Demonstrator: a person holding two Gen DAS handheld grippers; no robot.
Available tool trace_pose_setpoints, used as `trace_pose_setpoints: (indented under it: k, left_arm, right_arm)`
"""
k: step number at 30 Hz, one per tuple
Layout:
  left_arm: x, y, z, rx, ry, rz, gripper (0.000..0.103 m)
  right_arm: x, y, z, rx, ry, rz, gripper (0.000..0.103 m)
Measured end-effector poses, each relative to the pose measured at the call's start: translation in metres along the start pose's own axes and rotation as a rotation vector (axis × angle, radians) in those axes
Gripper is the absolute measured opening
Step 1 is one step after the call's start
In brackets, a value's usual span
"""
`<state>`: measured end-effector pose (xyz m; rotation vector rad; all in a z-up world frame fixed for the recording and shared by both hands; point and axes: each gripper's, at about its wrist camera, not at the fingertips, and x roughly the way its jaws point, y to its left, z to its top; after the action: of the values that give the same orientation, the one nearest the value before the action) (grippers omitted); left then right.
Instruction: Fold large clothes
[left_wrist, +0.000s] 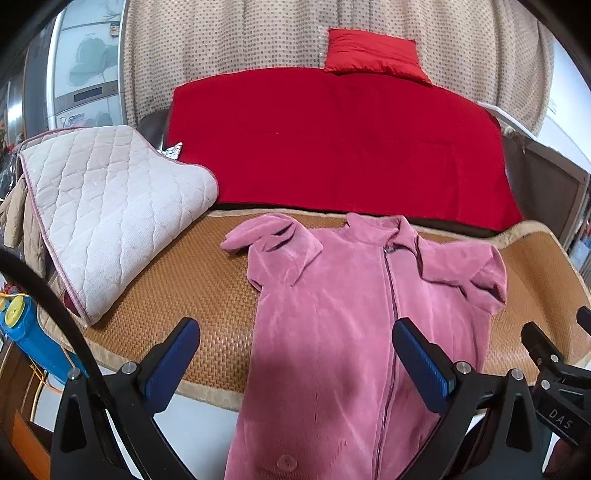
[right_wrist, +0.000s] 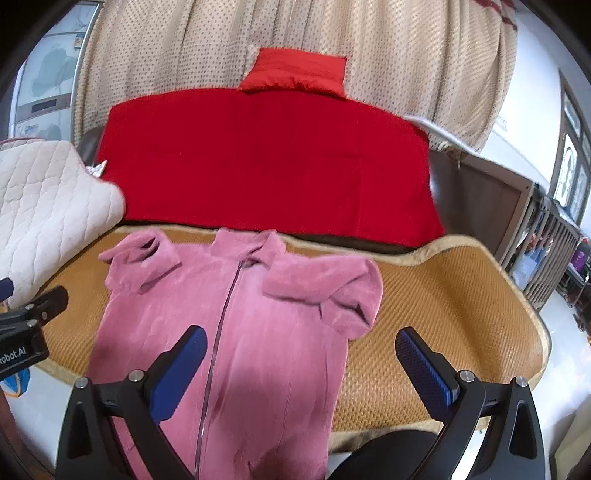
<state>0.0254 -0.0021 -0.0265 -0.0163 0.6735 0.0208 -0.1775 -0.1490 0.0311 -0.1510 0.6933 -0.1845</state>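
A pink zip-up jacket (left_wrist: 332, 314) lies face up on a woven straw mat (left_wrist: 192, 295), collar away from me, both sleeves folded in over the chest, its lower part hanging over the mat's near edge. My left gripper (left_wrist: 295, 332) hovers open above its lower left half, holding nothing. In the right wrist view the same jacket (right_wrist: 251, 325) lies left of centre on the mat (right_wrist: 443, 314). My right gripper (right_wrist: 301, 341) is open over the jacket's right edge, empty. The right gripper's black body (left_wrist: 554, 365) shows at the left view's right edge.
A quilted white pad (left_wrist: 107, 206) lies on the mat's left end. Behind the mat are a red blanket (left_wrist: 332, 147) and a red pillow (left_wrist: 373, 50) against a dotted beige curtain (left_wrist: 258, 37). A blue and yellow object (left_wrist: 22, 332) sits at lower left. Wooden furniture (right_wrist: 487, 199) stands right.
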Motion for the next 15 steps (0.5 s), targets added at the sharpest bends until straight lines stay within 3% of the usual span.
trace_pose_setpoints:
  k: [5,15]
  left_arm:
    - [-0.002,-0.003,-0.008,0.002,0.082,-0.049,0.103]
    - [0.008,0.001,-0.018,0.012,0.138,-0.026,0.103]
  right_arm:
    - [-0.002,0.000,-0.009,-0.014,0.083,0.045,0.103]
    - [0.014,0.004,-0.023,0.005,0.200,0.128,0.103]
